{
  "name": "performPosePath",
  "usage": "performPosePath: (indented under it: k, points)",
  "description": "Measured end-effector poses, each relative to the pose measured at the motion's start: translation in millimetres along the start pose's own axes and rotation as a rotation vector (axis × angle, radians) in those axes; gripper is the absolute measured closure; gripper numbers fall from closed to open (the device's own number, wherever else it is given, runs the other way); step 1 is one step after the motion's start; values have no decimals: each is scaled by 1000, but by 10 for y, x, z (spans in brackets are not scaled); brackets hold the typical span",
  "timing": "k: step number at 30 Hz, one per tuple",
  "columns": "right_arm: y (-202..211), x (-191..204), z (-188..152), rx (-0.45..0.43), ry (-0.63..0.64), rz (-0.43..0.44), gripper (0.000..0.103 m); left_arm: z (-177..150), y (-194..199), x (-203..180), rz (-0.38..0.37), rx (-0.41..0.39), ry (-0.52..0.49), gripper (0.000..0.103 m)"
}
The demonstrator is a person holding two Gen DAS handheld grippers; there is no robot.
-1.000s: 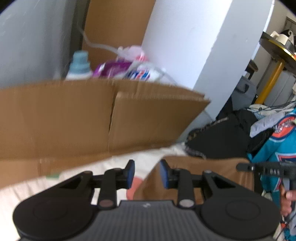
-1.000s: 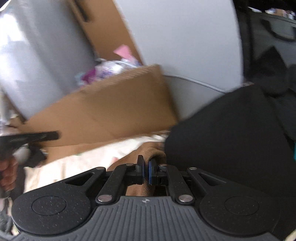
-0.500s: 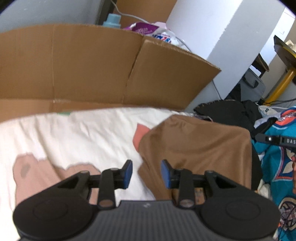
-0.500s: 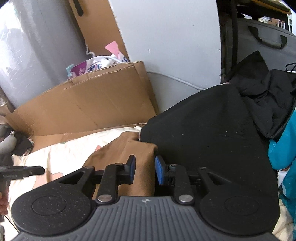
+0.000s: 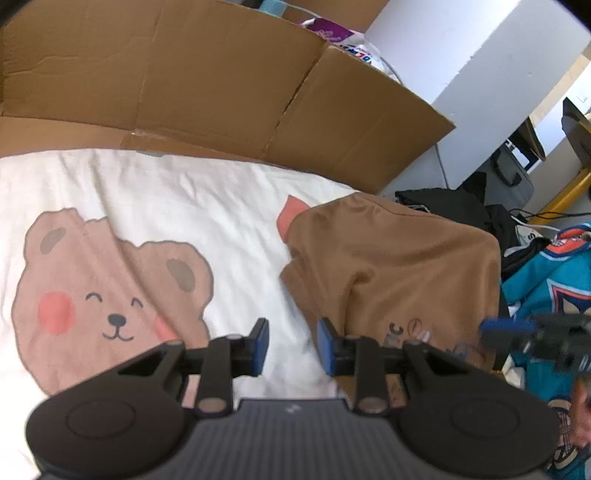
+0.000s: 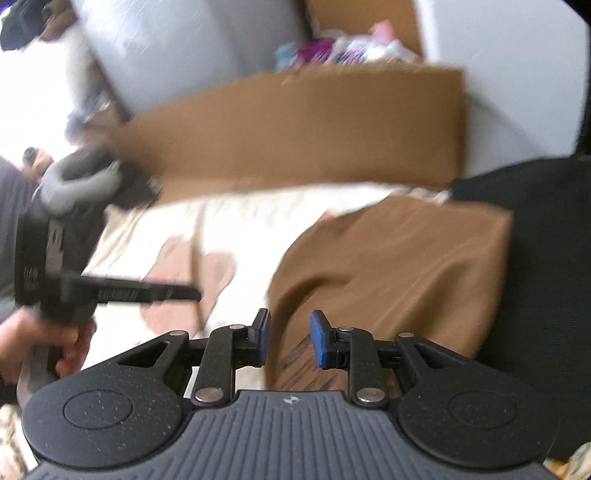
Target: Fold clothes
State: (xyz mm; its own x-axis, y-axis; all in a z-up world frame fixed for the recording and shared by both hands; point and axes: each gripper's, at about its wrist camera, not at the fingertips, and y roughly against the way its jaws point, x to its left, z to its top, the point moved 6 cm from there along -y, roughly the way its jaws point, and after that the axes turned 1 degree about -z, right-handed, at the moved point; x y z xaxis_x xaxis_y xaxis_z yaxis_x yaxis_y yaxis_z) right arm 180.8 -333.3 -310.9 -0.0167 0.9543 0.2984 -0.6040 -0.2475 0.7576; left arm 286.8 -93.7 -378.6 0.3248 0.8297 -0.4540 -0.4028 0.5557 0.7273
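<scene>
A brown garment (image 5: pixel 399 258) lies folded on a white sheet with a bear print (image 5: pixel 110 288), right of the middle. My left gripper (image 5: pixel 291 345) is open just above the garment's near left edge, nothing between its fingers. In the right wrist view the same brown garment (image 6: pixel 399 266) lies ahead, and my right gripper (image 6: pixel 288 341) hovers open over its near left corner. The right gripper also shows blurred at the right edge of the left wrist view (image 5: pixel 532 332). The left gripper, held by a hand, appears at the left of the right wrist view (image 6: pixel 110 291).
A cardboard wall (image 5: pixel 221 85) stands behind the sheet. A black garment (image 6: pixel 546 258) lies right of the brown one. A teal jersey (image 5: pixel 546 291) and dark clothes (image 5: pixel 454 203) are heaped at the right. Bottles and bags (image 5: pixel 328 29) sit behind the cardboard.
My right gripper has opened and let go of the brown garment, which now lies flat. Both grippers have tilted down toward the sheet; the left stayed open.
</scene>
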Motion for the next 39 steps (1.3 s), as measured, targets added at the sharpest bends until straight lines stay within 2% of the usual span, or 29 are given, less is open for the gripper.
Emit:
performPosePath:
  k: [6, 11, 14, 18, 22, 30, 39]
  points:
    - [-191, 286, -371, 121, 74, 31, 78, -179, 46, 87, -9, 27, 44, 75]
    - [-307, 497, -643, 217, 93, 70, 78, -299, 74, 175, -21, 43, 75, 75]
    - [-402, 553, -820, 257, 101, 63, 78, -322, 104, 225, -24, 43, 93, 75]
    - [-549, 493, -1008, 307, 70, 49, 78, -333, 108, 266, -31, 44, 110, 75]
    - [-661, 443, -1160, 368, -38, 137, 76, -353, 81, 260, -38, 54, 116, 75]
    - [-655, 267, -1260, 371, 64, -51, 74, -388, 33, 263, -48, 71, 138, 75]
    - [-576, 193, -1210, 345, 174, -148, 74, -397, -28, 246, -52, 78, 152, 74]
